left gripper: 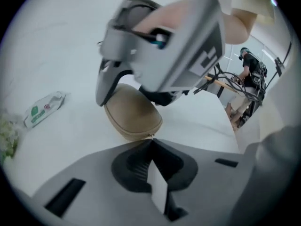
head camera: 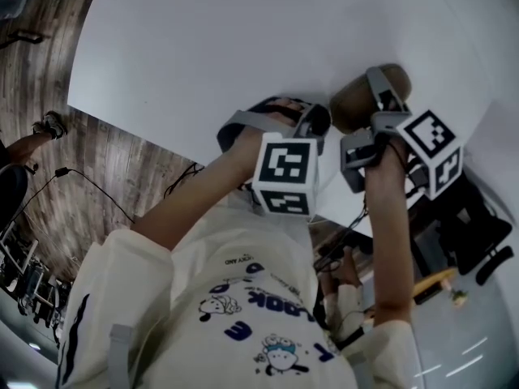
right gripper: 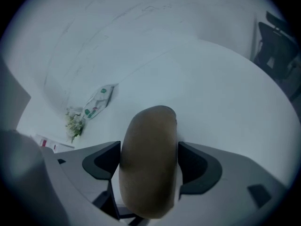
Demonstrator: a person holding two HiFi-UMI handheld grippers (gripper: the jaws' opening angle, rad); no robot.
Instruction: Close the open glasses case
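A tan, rounded glasses case [head camera: 361,97] stands on edge on the white table [head camera: 243,39], with its halves together. My right gripper [head camera: 369,118] is shut on it, the case [right gripper: 148,164] filling the gap between both pads. In the left gripper view the case [left gripper: 134,114] lies just ahead, and one right finger [left gripper: 107,81] reaches down its side. My left gripper [left gripper: 151,142] is shut, its tips pinching the small zipper pull [left gripper: 151,136] at the case's seam. From above, the left gripper [head camera: 319,122] sits just left of the case.
A green-and-white wipes packet [right gripper: 98,101] and a small sprig of flowers [right gripper: 73,121] lie further out on the table. The table's near edge runs by my body, with wood floor [head camera: 49,177] beyond. Dark chairs [right gripper: 277,46] stand at the right. A person [left gripper: 247,65] stands far behind.
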